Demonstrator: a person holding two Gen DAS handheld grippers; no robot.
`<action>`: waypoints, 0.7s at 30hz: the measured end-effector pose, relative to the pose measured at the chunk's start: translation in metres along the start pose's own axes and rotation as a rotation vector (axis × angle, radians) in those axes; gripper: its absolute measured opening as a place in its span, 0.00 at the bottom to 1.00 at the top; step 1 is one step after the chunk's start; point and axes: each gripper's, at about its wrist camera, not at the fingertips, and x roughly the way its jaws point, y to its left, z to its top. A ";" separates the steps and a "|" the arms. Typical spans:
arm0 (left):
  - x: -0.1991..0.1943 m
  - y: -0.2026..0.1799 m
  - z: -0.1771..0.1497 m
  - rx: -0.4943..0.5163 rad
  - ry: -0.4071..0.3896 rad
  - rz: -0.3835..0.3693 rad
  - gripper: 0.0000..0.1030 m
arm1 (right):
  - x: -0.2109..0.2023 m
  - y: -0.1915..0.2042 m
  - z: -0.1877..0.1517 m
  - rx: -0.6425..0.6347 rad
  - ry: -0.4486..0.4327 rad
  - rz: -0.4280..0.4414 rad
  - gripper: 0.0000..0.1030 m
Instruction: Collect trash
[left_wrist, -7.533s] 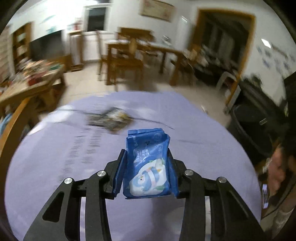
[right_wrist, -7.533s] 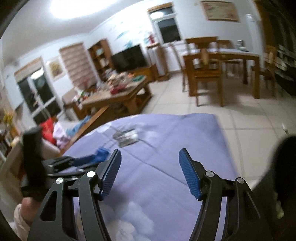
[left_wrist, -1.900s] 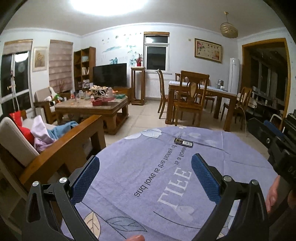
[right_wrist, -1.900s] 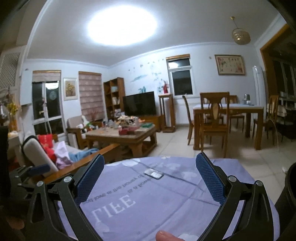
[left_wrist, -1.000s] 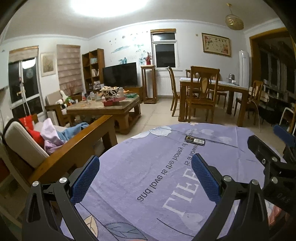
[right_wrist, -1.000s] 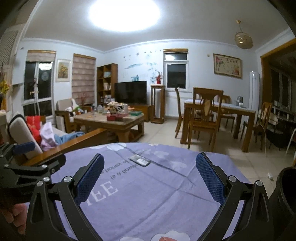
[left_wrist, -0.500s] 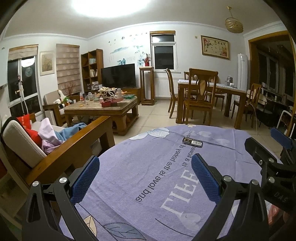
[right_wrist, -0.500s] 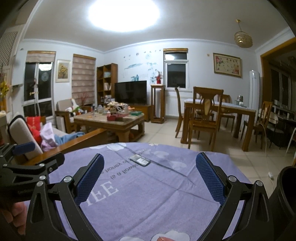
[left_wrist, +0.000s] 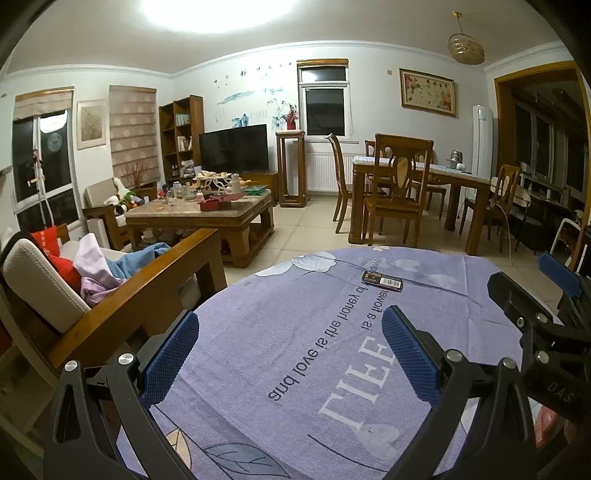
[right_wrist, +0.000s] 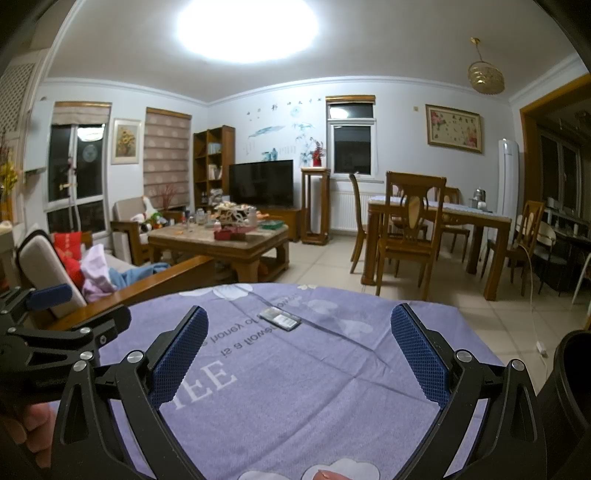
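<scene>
A small flat dark wrapper (left_wrist: 382, 281) with a barcode lies on the far part of the purple tablecloth (left_wrist: 295, 350); it also shows in the right wrist view (right_wrist: 279, 318). My left gripper (left_wrist: 290, 350) is open and empty, held above the near part of the cloth. My right gripper (right_wrist: 299, 354) is open and empty, also well short of the wrapper. Each gripper shows at the edge of the other's view.
A dark round bin (right_wrist: 570, 387) stands at the right edge of the table. A wooden sofa arm (left_wrist: 122, 295) runs along the left. Beyond are a cluttered coffee table (left_wrist: 207, 214), a dining table with chairs (left_wrist: 406, 184) and tiled floor.
Earlier my left gripper held a blue packet; now it is open and empty. Over the last second both grippers have barely moved.
</scene>
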 end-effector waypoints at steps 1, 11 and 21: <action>0.000 0.000 0.000 0.000 0.002 -0.001 0.95 | 0.000 0.000 0.000 0.000 0.000 0.000 0.95; 0.001 0.001 0.000 0.000 0.001 -0.001 0.95 | 0.000 0.000 0.000 0.000 0.000 0.000 0.95; 0.002 0.001 0.001 -0.002 0.000 -0.001 0.95 | 0.000 0.000 0.001 0.000 0.000 0.000 0.95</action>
